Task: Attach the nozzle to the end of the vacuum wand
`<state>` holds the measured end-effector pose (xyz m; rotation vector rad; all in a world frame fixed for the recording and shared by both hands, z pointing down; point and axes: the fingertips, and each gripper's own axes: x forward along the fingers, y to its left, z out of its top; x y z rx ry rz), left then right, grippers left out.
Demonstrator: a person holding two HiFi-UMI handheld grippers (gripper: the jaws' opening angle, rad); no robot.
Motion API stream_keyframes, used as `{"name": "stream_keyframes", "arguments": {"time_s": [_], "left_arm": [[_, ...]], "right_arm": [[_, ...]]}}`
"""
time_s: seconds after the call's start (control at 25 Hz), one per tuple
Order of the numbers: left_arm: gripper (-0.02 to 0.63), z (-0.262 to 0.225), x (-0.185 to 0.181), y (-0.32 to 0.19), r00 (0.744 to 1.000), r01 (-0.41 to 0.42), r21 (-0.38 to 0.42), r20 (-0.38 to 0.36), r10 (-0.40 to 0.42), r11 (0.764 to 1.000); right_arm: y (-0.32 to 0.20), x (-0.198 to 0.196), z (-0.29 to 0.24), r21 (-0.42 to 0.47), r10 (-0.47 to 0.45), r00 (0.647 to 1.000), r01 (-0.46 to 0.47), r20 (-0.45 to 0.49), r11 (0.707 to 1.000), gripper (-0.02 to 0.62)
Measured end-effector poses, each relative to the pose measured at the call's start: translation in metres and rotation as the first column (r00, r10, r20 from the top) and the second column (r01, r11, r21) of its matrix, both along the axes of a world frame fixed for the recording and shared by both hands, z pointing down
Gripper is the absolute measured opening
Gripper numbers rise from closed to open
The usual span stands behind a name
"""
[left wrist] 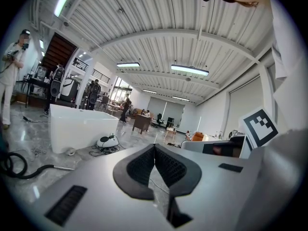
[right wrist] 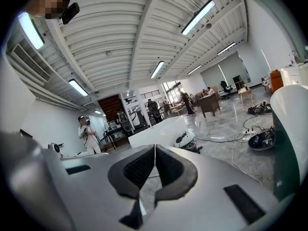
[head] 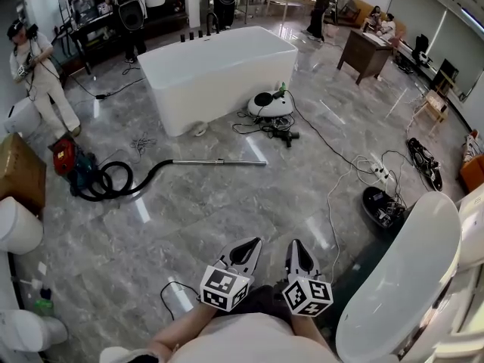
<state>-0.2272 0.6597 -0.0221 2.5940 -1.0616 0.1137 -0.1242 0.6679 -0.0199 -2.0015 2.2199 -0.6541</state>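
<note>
Both grippers are held low in front of the person and point toward the white bathtub (head: 219, 70) in the middle of the hall. The left gripper (head: 252, 243) has its jaws pressed together with nothing between them, and the right gripper (head: 296, 245) is the same, its pads closed on each other and empty.

The vacuum wand (head: 219, 162) lies flat on the grey marble floor (head: 227, 210), on the bathtub's near side and almost parallel to its long wall, well apart from both grippers. Its black hose (head: 113, 184) curls away past the bathtub's left corner to the red and teal vacuum body (head: 66, 159). I cannot pick out the nozzle.

Just beside the right end of the bathtub stands a round white machine (head: 270, 104) with tangled dark cables. Further right of the bathtub, a white cable (head: 331, 203) runs over the floor from a power strip (head: 380, 173). A person in white (head: 36, 74) stands off the bathtub's left end.
</note>
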Motion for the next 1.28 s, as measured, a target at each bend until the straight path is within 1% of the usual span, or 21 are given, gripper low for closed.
{"name": "stream_keyframes", "arguments": {"time_s": [0.16, 0.32, 0.56, 0.76, 1.0, 1.28], "left_arm": [[0.009, 0.003, -0.012, -0.002, 1.0, 0.006, -0.004, 0.0, -0.006, 1.0], [0.009, 0.009, -0.016, -0.001, 1.0, 0.011, -0.018, -0.004, -0.011, 1.0], [0.009, 0.014, -0.012, -0.001, 1.0, -0.008, -0.036, -0.01, 0.008, 0.999], [0.009, 0.02, 0.0, -0.009, 0.999, -0.039, -0.054, -0.011, 0.039, 0.998], [0.009, 0.019, 0.021, -0.042, 0.999, -0.043, -0.057, -0.012, 0.043, 0.997], [0.009, 0.016, 0.047, -0.096, 1.0, -0.02, -0.058, -0.013, 0.019, 0.998]], "right_arm": [[-0.001, -0.01, 0.002, 0.005, 0.0, 1.0, 0.0, -0.001, 1.0, 0.015], [0.003, -0.017, 0.003, 0.008, -0.012, 1.0, 0.013, -0.014, 1.0, 0.015], [0.005, -0.012, 0.007, 0.001, 0.017, 1.0, -0.017, -0.013, 1.0, 0.016], [0.0, -0.005, 0.013, -0.018, 0.03, 0.999, -0.03, -0.015, 0.999, 0.016], [-0.031, 0.022, 0.013, -0.02, 0.053, 0.999, -0.054, -0.012, 0.998, 0.017], [-0.089, 0.05, 0.008, -0.011, 0.033, 0.999, -0.033, -0.01, 0.999, 0.017]]}}
